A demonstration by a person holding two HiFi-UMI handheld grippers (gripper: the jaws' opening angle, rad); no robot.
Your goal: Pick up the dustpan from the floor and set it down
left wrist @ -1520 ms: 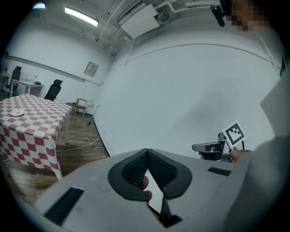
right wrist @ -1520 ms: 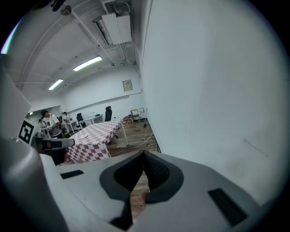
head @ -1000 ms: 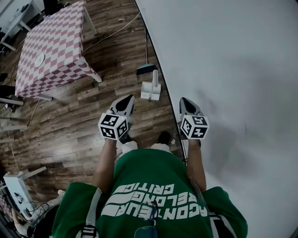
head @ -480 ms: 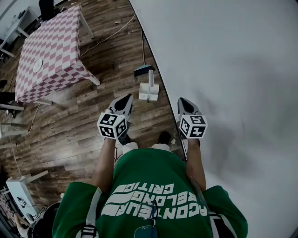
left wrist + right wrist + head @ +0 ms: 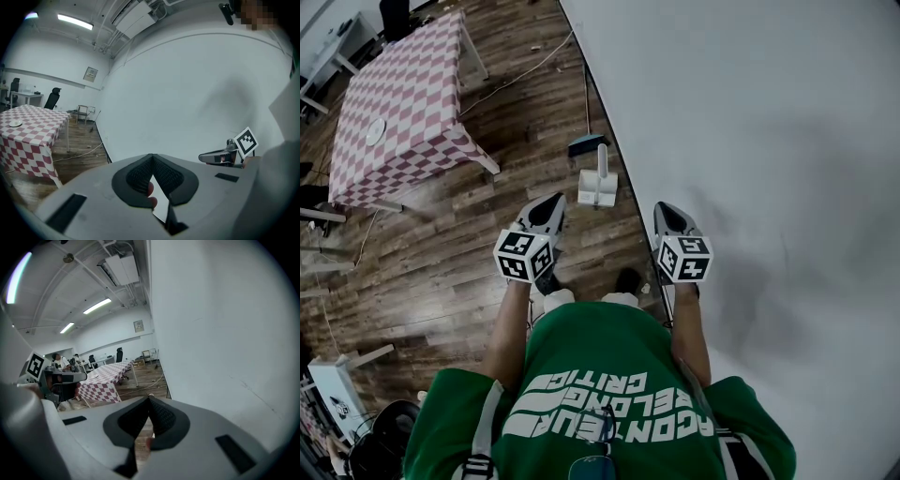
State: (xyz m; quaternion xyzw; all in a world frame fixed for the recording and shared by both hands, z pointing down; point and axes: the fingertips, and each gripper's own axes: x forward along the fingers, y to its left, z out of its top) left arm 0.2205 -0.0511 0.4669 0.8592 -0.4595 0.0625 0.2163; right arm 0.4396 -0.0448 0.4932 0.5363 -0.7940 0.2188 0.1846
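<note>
The white dustpan [image 5: 598, 187] lies on the wooden floor at the foot of the white wall, handle pointing away from me, with a teal broom head [image 5: 586, 143] just beyond it. My left gripper [image 5: 551, 202] hangs in the air short of the dustpan and to its left, jaws shut on nothing. My right gripper [image 5: 665, 209] is level with it on the right, in front of the wall, also shut and empty. In the left gripper view the left gripper [image 5: 151, 157] points at the wall. In the right gripper view the right gripper [image 5: 149, 397] points along the wall.
A table with a red-and-white checked cloth [image 5: 394, 103] stands to the far left, a small plate [image 5: 376, 131] on it. A cable [image 5: 525, 70] runs across the floor beyond. The white wall [image 5: 750, 141] bounds the right side. My shoes [image 5: 629, 277] are below the grippers.
Both grippers stay shut and hardly move. The head view has shifted a little, so the dustpan and table sit slightly differently in the picture.
</note>
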